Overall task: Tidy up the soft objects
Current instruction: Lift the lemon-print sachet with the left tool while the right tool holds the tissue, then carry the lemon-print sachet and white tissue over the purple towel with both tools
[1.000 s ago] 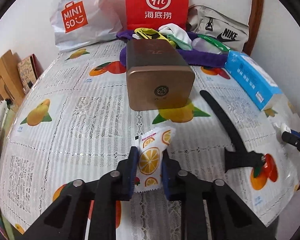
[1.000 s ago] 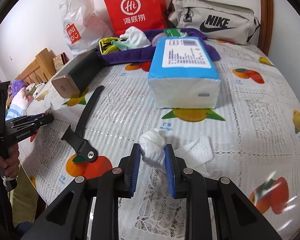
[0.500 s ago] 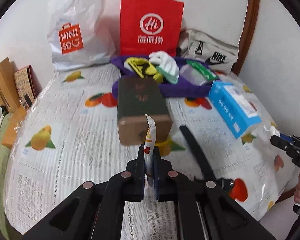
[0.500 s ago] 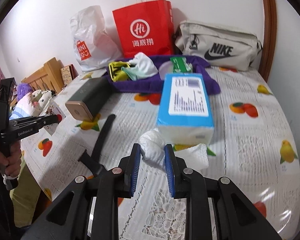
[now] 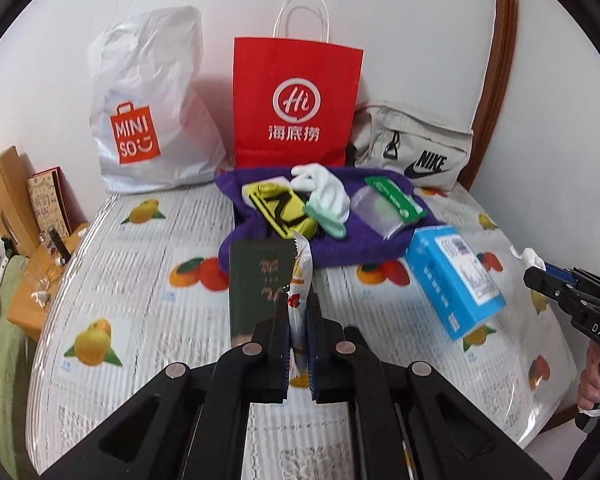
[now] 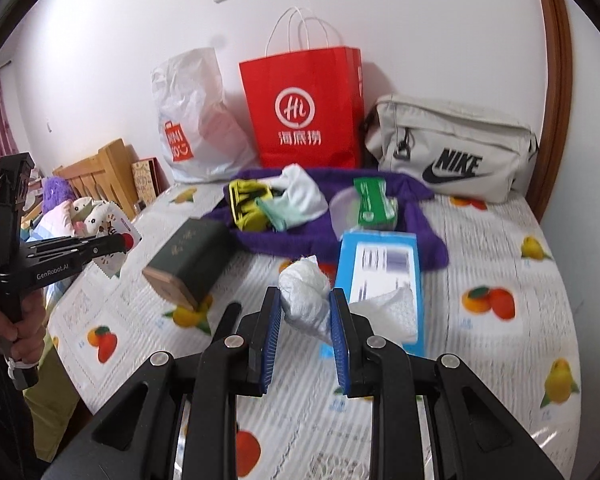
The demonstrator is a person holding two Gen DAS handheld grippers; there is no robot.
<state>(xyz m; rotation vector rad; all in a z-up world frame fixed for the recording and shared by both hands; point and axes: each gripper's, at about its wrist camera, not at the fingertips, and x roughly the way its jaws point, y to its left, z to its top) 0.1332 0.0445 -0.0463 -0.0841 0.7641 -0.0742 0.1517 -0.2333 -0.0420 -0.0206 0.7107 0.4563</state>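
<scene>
Left wrist view: left gripper [image 5: 298,320] jaws pressed tight on a wet-wipe sachet [image 5: 300,276], held edge-on, above the table [image 5: 112,280] w/ fruit-print cloth. Behind it a dark green box [image 5: 256,280] lies on the table. Further back a purple towel [image 5: 340,240] carries yellow-black fabric [image 5: 278,210], a white glove [image 5: 324,194] & a green-labelled clear pouch [image 5: 384,204]. Blue tissue pack [image 5: 452,280] to the right. By the wall: white shopping bag [image 5: 148,108], red paper bag [image 5: 296,104], beige sports bag [image 5: 416,152]. Right gripper at the frame's right edge, white wad at its tip.

Right wrist view: right gripper [image 6: 305,312] jaws pinching a crumpled white tissue [image 6: 304,288], partly closed, clear of the table; loose end hangs over the tissue pack. Left gripper at the left edge w/ the sachet at its tip; a hand [image 6: 16,326] grips its handle.
</scene>
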